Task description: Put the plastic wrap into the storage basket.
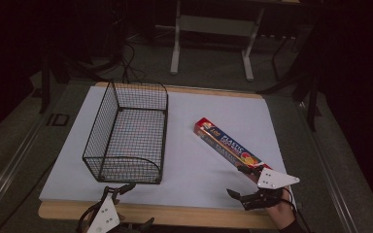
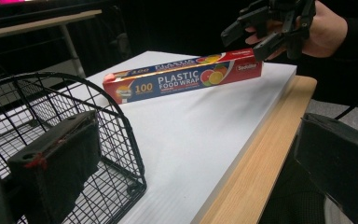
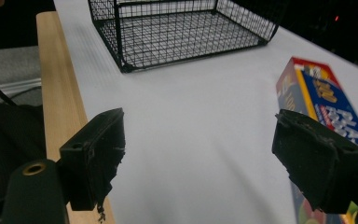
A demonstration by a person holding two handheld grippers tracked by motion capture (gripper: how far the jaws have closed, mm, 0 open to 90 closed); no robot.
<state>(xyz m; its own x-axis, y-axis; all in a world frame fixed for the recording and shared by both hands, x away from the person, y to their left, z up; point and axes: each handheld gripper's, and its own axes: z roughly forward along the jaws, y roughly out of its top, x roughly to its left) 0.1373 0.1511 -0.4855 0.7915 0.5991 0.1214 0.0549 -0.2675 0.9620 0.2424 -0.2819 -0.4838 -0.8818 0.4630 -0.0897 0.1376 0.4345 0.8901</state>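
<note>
Box (image 1: 227, 143) of food wrap lies untouched just beside the wide-apart right gripper (image 1: 245, 183), basket (image 1: 128, 133) empty ahead of the equally spread left gripper (image 1: 126, 204); likely nothing done yet.

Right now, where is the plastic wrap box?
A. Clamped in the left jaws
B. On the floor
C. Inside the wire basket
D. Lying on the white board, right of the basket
D: the plastic wrap box lies flat on the white board, apart from the wire basket, near the right gripper.
</note>
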